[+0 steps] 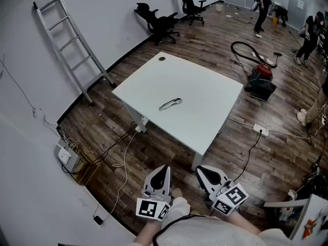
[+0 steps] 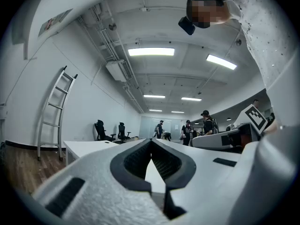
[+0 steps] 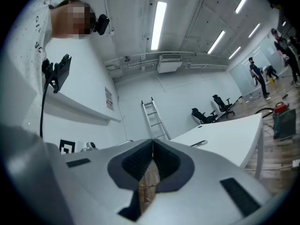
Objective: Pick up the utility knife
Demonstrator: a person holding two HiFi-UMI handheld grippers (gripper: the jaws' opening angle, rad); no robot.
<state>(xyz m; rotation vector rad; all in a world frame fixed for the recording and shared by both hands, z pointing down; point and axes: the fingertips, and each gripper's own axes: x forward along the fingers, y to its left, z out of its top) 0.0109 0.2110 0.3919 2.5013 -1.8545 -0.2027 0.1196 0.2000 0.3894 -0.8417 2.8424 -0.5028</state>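
Both grippers sit low and close to your body, side by side, pointing level toward the surface (image 1: 207, 94). Marker cubes face you and the tips face away.

Left gripper (image 1: 164, 168): jaws fully together, tips touching, nothing between them. Right gripper (image 1: 201, 169): same, jaws closed tight and empty. Through the gap behind the right pads you only see wood floor (image 1: 154, 152).

The utility knife (image 1: 170, 104) lies flat near the middle of the surface, long axis running roughly left-right in the head view and slightly tilted. It is the only thing lying on top, and it also shows in the right gripper view as a small silver bar on the white top. It is well apart from both grippers, with bare floor and the near edge of the surface in between. Nothing is touching it.

The surface is a white rectangular top, set corner-on to you, with a dark cable grommet (image 1: 162, 58) near the far corner.

Room:
- A ladder (image 1: 69, 45) leans on the left wall.
- Two black office chairs (image 1: 161, 22) stand against the far wall.
- A red vacuum (image 1: 262, 72) with its hose is on the floor to the right of the surface.
- A power strip (image 1: 260, 130) and cables run across the floor.
- People (image 1: 264, 6) are standing at the far right end.
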